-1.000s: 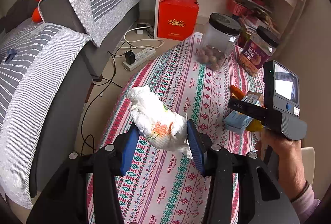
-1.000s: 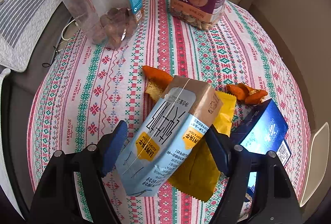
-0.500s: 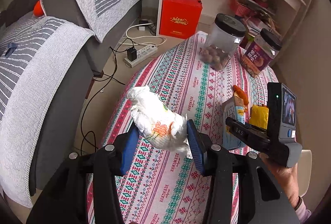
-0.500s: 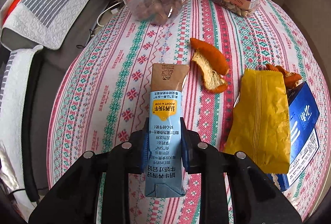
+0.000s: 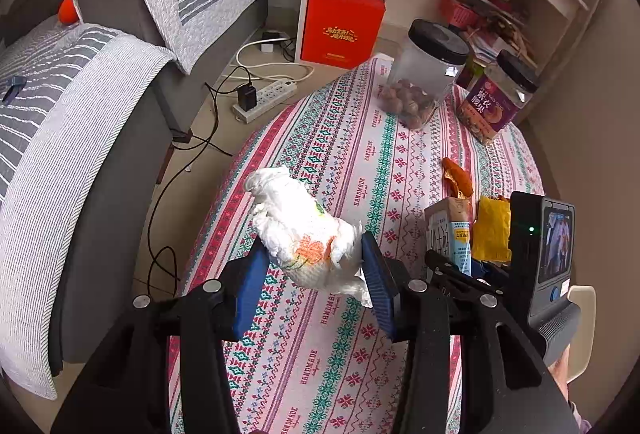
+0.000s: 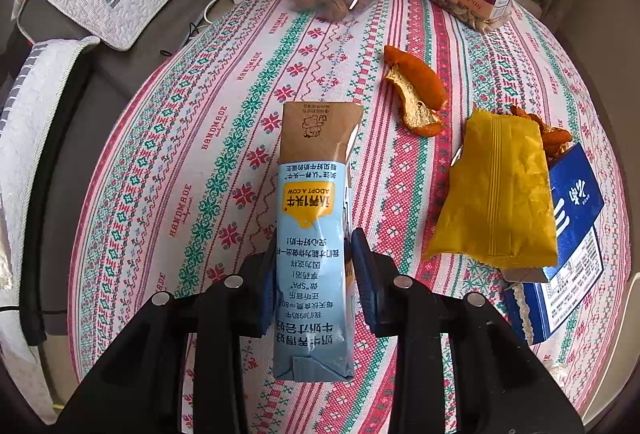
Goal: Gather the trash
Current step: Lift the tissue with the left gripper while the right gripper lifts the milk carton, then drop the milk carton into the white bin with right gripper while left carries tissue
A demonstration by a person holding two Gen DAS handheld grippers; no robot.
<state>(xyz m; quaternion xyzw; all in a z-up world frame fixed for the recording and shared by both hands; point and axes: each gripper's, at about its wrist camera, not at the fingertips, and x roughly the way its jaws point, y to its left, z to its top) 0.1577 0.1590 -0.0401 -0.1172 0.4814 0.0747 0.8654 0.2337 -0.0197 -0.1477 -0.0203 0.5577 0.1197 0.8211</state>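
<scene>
I have the milk carton (image 6: 314, 234) pinched in my right claw (image 6: 314, 266), whose jaws just eased a little; it hangs above the desk (image 6: 168, 161); it could slip out, since the grip is low on it; my left claw (image 5: 312, 266) squeezes the crumpled tissue (image 5: 304, 234); only the right view shows the blue box (image 6: 568, 234); only the left shows the sofa (image 5: 80, 121).
</scene>
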